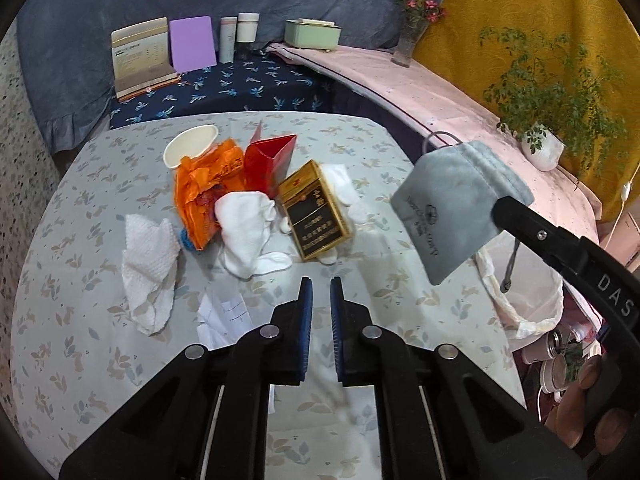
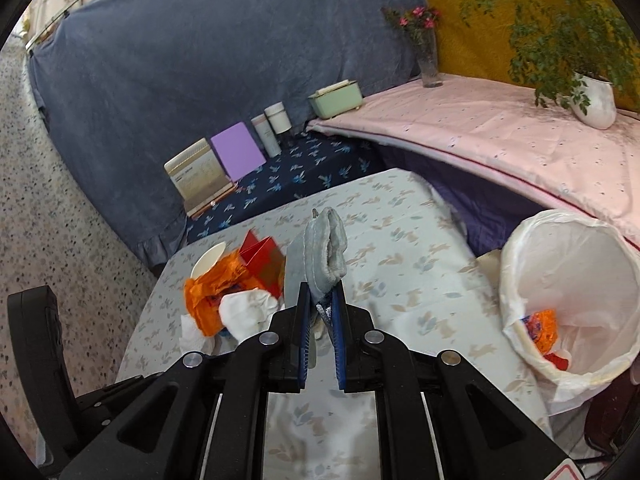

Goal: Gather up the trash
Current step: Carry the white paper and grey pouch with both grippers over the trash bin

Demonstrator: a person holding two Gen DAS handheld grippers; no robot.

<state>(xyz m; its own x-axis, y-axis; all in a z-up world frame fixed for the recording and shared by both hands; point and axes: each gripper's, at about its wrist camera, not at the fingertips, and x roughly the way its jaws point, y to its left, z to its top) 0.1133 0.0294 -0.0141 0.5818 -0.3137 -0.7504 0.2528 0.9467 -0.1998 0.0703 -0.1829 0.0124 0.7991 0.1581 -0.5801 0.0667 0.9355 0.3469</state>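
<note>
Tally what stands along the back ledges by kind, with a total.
Upright boards: 2
Cylindrical containers: 2
Green box: 1
Flower vase: 1
Potted plant: 1
Total: 7

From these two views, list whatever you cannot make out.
- Bin bag contents, right wrist view: only an orange wrapper and a red scrap show; the rim hides the rest.
- Grey pouch logo, left wrist view: too small and tilted to read.
- Paper slip, left wrist view: partly hidden behind the left gripper.
- Gold box, right wrist view: hidden behind the pouch in the right gripper.
- Cups at the right edge, left wrist view: cut off, blurred.
</note>
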